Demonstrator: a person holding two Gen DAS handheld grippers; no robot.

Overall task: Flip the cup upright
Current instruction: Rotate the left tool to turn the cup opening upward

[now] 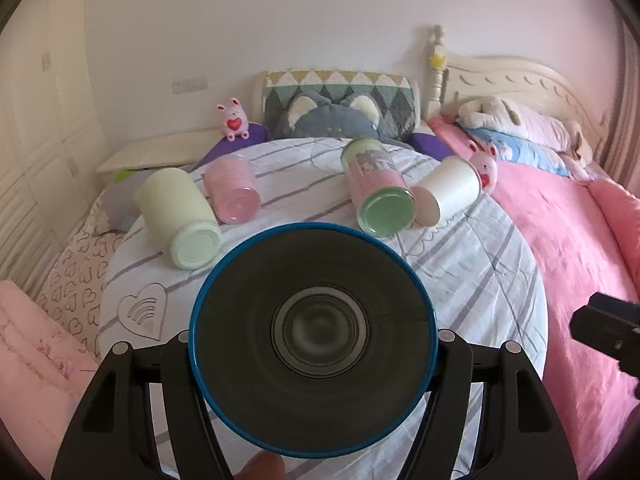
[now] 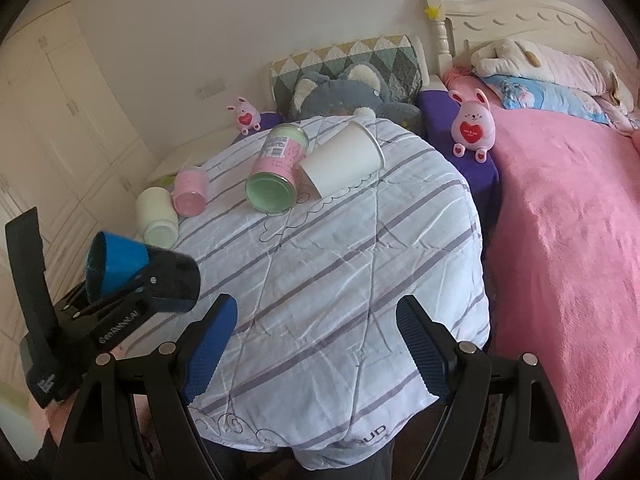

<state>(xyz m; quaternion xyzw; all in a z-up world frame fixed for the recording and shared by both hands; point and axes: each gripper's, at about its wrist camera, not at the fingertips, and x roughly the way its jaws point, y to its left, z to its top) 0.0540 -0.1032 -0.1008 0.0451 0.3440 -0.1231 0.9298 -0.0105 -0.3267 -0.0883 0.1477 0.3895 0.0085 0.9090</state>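
The blue cup (image 1: pixel 312 340) is up off the table, clamped in the left gripper (image 1: pixel 312 344), its dark base facing that gripper's camera and its mouth pointing away, lying roughly sideways in the right wrist view. So it looks picked but not righted; turning and setting down remain. The right gripper (image 2: pixel 316 344) hovers wide apart, holding nothing, over the striped cloth (image 2: pixel 320 260). Beyond lie four more tipped cups: cream cup (image 1: pixel 176 220), pink cup (image 1: pixel 232 192), green cup (image 1: pixel 378 188), white paper cup (image 1: pixel 448 190). The blue cup's inside is hidden.
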